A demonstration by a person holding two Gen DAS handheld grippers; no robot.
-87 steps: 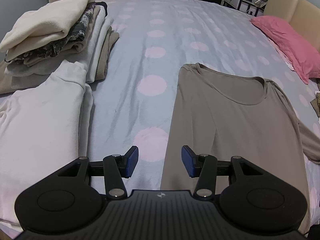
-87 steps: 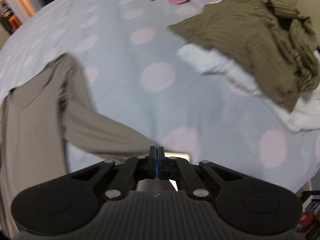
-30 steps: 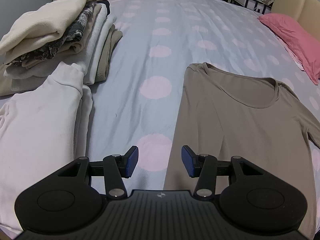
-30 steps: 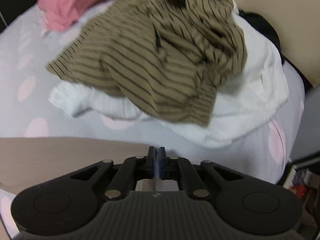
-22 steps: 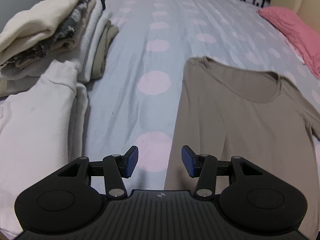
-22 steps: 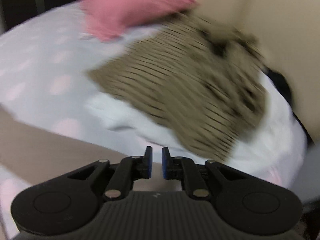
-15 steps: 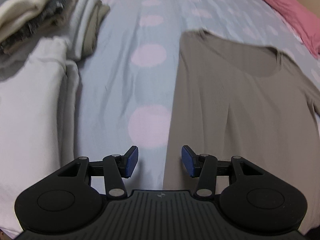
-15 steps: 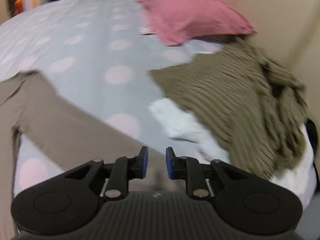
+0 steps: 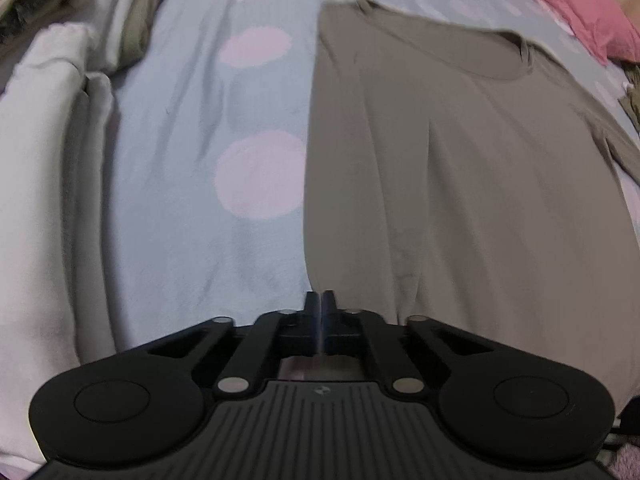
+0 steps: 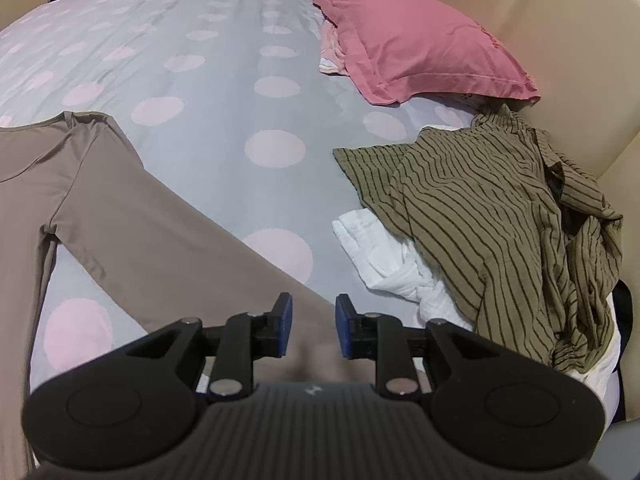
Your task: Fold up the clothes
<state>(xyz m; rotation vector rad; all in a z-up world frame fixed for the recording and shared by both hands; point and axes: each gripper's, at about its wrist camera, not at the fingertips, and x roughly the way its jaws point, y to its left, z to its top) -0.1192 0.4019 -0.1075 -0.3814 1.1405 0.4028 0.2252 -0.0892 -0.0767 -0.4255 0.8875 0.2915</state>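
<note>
The bed [image 10: 224,80] carries a pale blue cover with pink dots. On it the taupe long-sleeved top [image 9: 460,184] lies spread flat, neckline toward the far side, its left edge straight and a few soft creases running lengthwise. Seen from the right wrist, its sleeve [image 10: 168,232] stretches diagonally across the cover toward the camera. A striped olive shirt [image 10: 500,208] is heaped over white cloth [image 10: 384,256] near a pink pillow [image 10: 416,48]. White garments [image 9: 44,184] lie left of the top. The left claw [image 9: 320,304] sits low at the top's near left edge, its jaws pressed together on the fabric. The right claw [image 10: 310,330] hovers over the sleeve end, jaws parted, gripping nothing.
</note>
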